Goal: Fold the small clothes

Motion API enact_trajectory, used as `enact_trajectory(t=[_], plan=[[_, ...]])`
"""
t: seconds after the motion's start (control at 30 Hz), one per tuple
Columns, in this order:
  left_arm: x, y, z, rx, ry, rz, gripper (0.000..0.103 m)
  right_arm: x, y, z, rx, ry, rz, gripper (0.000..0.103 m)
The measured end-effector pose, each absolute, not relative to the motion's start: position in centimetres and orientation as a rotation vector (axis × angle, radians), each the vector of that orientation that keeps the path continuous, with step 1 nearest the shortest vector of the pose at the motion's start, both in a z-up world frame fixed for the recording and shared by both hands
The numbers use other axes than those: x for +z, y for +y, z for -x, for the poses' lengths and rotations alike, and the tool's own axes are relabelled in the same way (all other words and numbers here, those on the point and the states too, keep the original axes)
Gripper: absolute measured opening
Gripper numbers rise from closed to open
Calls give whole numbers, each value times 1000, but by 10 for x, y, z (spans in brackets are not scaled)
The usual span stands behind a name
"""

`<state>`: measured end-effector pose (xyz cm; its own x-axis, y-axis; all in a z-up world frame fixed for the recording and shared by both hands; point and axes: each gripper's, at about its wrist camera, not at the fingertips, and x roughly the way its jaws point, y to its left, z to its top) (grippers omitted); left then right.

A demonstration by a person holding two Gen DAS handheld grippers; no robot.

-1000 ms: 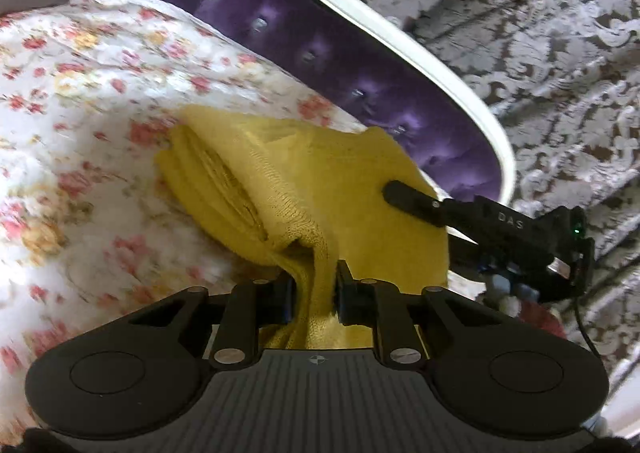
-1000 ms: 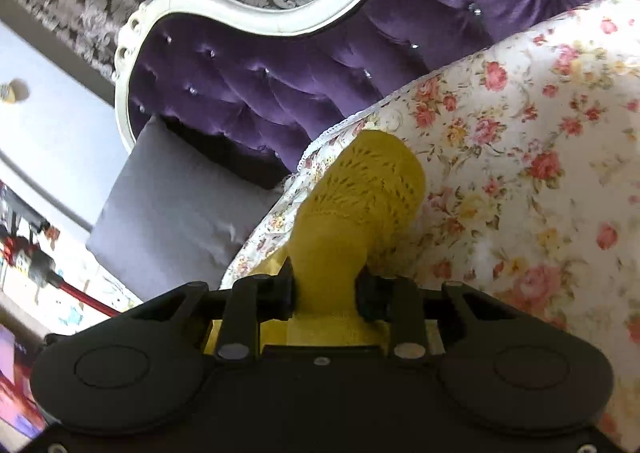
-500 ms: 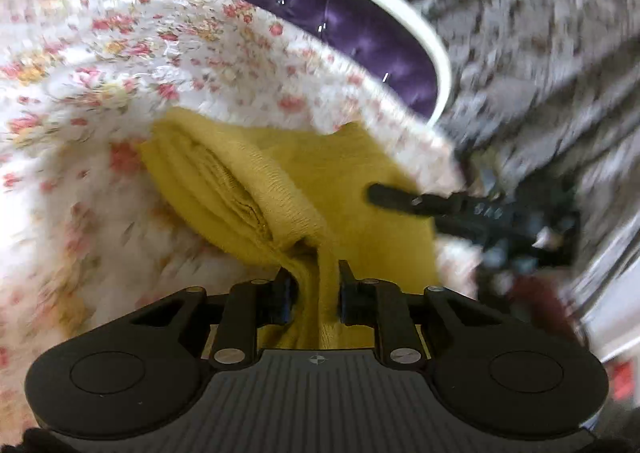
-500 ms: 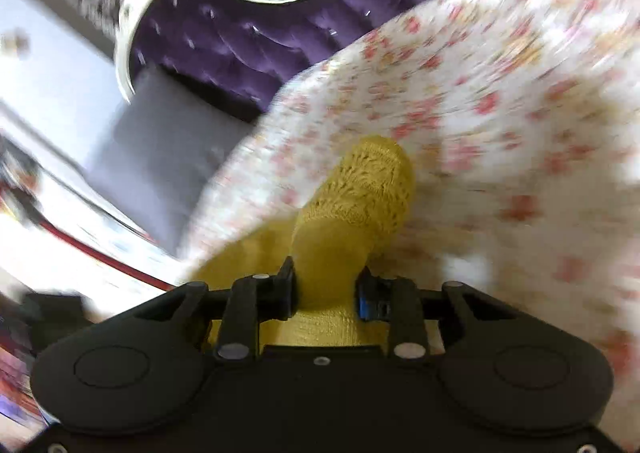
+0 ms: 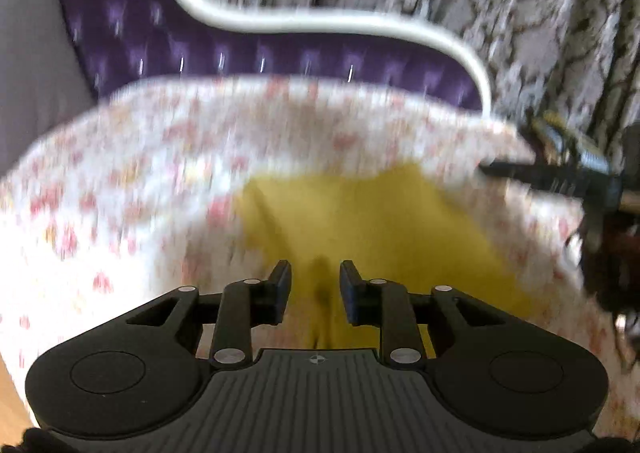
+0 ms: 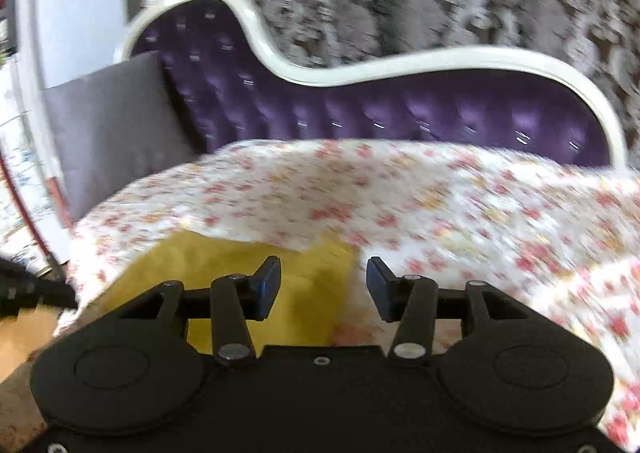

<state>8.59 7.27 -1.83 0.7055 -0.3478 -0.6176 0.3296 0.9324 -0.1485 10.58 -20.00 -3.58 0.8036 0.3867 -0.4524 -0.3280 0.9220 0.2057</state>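
The yellow knit garment (image 5: 372, 229) lies flat on the flowered bedspread (image 6: 460, 213), folded over at least once by the look of it; both grippers have just been opening, the left gripper (image 5: 314, 279) parted with cloth lying loose between its jaws, the right gripper (image 6: 324, 279) wider and holding nothing; perhaps a smoothing or another fold remains.

Each camera sits just behind its own hand-held gripper, looking forward and slightly down along the fingers, close above the floral-print bedspread (image 5: 120, 181). Both views share the yellow knitted garment (image 6: 224, 265) and, beyond, the purple tufted white-framed headboard (image 6: 360, 109).
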Motion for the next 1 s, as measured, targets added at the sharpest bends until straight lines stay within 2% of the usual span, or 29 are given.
enact_trajectory(t=[0.03, 0.1, 0.3, 0.37, 0.53, 0.7, 0.73, 1.0], plan=[[-16, 66, -92, -389, 672, 28, 36, -35, -194, -111, 406, 510, -109, 56], [-17, 55, -107, -405, 659, 47, 40, -38, -181, -124, 440, 523, -82, 56], [-61, 43, -141, -361, 746, 91, 39, -65, -150, -157, 450, 598, -23, 54], [-80, 49, -140, -343, 783, 86, 39, -84, -142, -152, 477, 662, -5, 54], [-83, 65, -118, -328, 738, 68, 40, -89, -116, -119, 516, 605, 141, 56], [-88, 76, -116, -297, 748, 134, 46, -83, -121, -116, 502, 587, 134, 56], [-88, 77, -115, -289, 753, 139, 51, -81, -122, -112, 487, 570, 132, 56], [-92, 72, -110, -273, 744, 137, 51, -89, -125, -66, 443, 610, 195, 56]])
